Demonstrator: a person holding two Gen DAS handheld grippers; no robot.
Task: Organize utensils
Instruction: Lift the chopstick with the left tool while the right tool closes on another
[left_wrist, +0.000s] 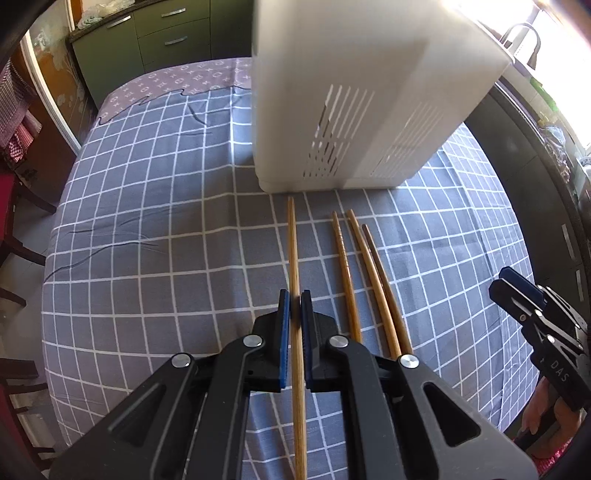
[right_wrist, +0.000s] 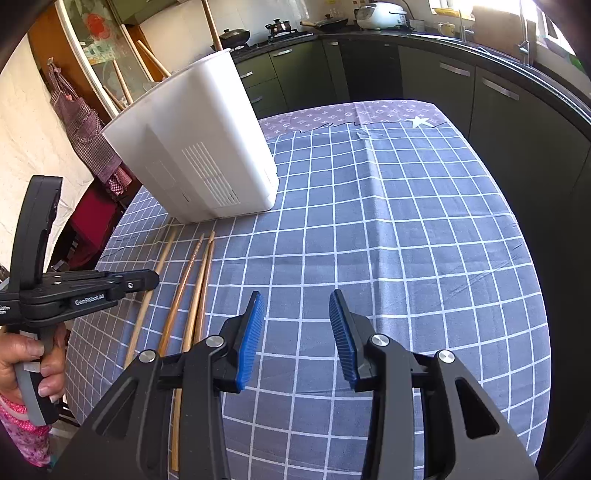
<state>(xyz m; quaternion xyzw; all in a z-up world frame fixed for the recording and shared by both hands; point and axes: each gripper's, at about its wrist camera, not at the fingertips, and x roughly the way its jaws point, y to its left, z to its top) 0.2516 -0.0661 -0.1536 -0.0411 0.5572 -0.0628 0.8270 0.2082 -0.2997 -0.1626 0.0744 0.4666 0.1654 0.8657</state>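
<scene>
A white slotted utensil holder (left_wrist: 354, 92) stands on the checked tablecloth; it also shows in the right wrist view (right_wrist: 195, 147), with several wooden sticks standing in it. Several wooden chopsticks lie in front of it. My left gripper (left_wrist: 294, 299) is shut on one chopstick (left_wrist: 293, 243), the leftmost one, low over the cloth. Three more chopsticks (left_wrist: 364, 273) lie just right of it, also seen in the right wrist view (right_wrist: 192, 291). My right gripper (right_wrist: 296, 299) is open and empty above bare cloth, right of the chopsticks; it appears at the left wrist view's right edge (left_wrist: 517, 288).
The blue-grey checked tablecloth (right_wrist: 388, 221) covers the table, with a purple patterned cloth (right_wrist: 351, 114) at the far end. Dark green kitchen cabinets (right_wrist: 424, 70) run behind and to the right. A chair with red checked fabric (left_wrist: 14, 129) stands left of the table.
</scene>
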